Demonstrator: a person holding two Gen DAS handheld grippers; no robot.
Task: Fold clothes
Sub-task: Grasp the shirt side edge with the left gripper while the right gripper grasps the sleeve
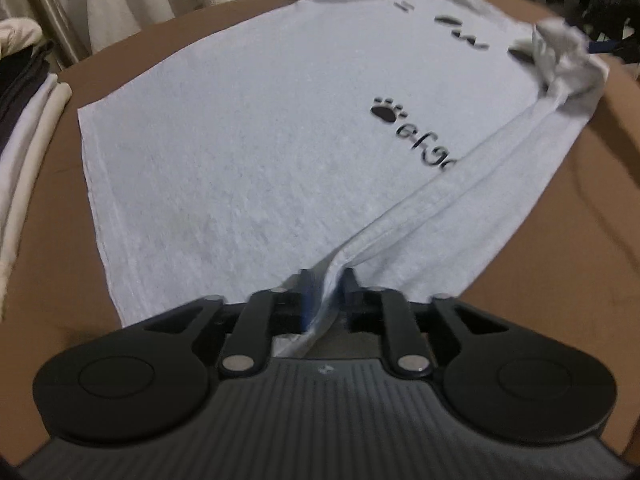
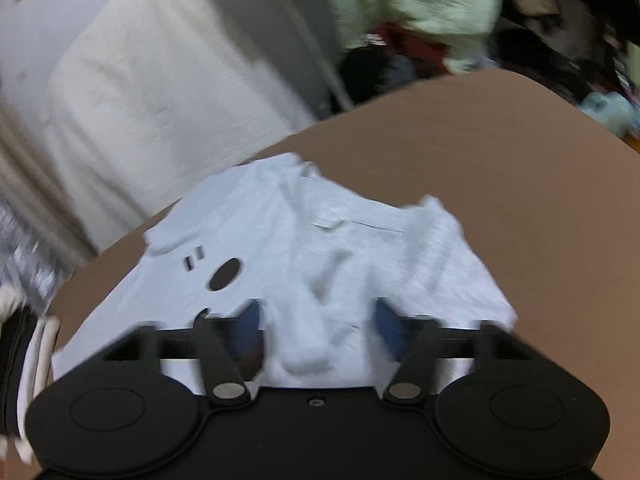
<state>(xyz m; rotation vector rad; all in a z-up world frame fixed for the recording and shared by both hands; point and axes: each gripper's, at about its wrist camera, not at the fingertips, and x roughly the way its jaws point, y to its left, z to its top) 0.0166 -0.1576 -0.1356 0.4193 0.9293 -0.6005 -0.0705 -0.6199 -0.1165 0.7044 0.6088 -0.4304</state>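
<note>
My left claw [image 1: 326, 280] has a folded edge of the pale grey cotton T-shirt with black paw print and lettering [image 1: 240, 152] running up between its two blue-padded fingers [image 1: 307, 292]. The jaws stand narrow around that ridge of cloth, but I cannot tell whether the pads press on it. From the claw the folded strip runs away along the shirt's right side to a bunched sleeve [image 1: 568, 56] at the far end.

The shirt lies spread flat on the brown desk [image 1: 540, 220], print side up, its hem nearest my left claw and its collar end at the far edge of the desk. Left of the shirt, past the desk's rim, sits a stack of folded white and dark clothes [image 1: 28, 112].

My right claw [image 2: 318, 328] is released: its fingers [image 2: 248, 332] stand wide apart over the crumpled shoulder part of the same shirt, with a rumpled hump of fabric lying loose between them and neither pad touching it. This view is blurred. Beyond the shirt hangs a cream cloth [image 2: 132, 92], with a light green garment [image 2: 420, 0] farther right of it.
</note>
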